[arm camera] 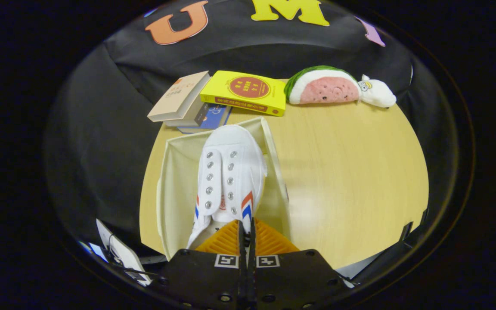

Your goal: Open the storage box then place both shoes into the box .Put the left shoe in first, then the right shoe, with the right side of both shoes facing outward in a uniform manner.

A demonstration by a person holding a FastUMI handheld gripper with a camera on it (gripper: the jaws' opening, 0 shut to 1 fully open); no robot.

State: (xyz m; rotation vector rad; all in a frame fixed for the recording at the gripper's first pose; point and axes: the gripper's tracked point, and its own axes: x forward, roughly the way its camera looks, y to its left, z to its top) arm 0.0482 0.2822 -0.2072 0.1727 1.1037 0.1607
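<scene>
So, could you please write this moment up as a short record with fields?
surface: light wooden table
storage box: open storage box, cream lining, ahead of the fingers
shoe: white shoe over the box, toe pointing away, heel end at the fingers
gripper: gripper, fingers closed together on the shoe's heel edge
behind box: stack of books
beside books: watermelon plush; small white plush
second shoe: not seen
</scene>
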